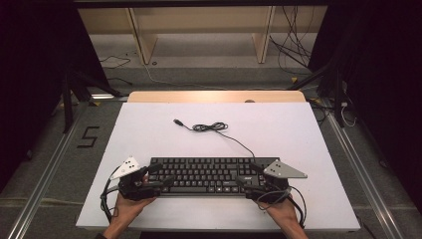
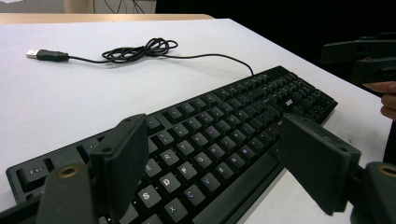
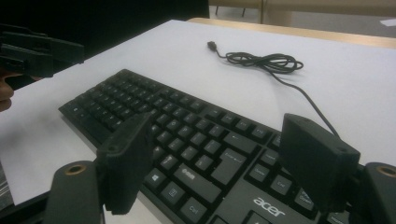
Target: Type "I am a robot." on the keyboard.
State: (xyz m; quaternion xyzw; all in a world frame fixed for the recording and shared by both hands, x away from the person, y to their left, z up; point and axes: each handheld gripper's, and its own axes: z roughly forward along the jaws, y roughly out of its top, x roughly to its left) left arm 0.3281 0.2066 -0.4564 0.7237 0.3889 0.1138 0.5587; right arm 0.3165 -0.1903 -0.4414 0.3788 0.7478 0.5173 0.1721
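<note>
a: nearest the lens, the person's two hands come up from the bottom edge of the high view, each holding a black two-jaw gripper with a grey three-cornered plate on top.

b: where does each one sit?

a: the left gripper (image 1: 158, 175) is at the left end of the flat black plastic keyboard (image 1: 206, 174), the right gripper (image 1: 250, 174) at its right end. the left hand (image 1: 130, 205) and the right hand (image 1: 280, 209) are just below the keyboard's near edge.

b: are the jaws clenched?

a: no. in the left gripper view the left gripper (image 2: 212, 158) has its jaws spread wide, one over the keys by the left end, the other beyond the near edge, with the key rows showing between them. whether they touch the keyboard i cannot tell.

b: and the other?

a: the same: in the right gripper view the right gripper (image 3: 219, 161) stands released, its jaws apart over the right part of the keyboard (image 3: 187, 140), close to the white "acer" lettering.

b: where is the keyboard itself?

a: flat on the white tabletop (image 1: 149, 124), near the person's side, long edge across. its thin black cable (image 1: 239, 142) runs from the far edge to a loose coil, ending in a usb plug (image 1: 176, 121) that lies free on the table, well apart from both grippers.
</note>
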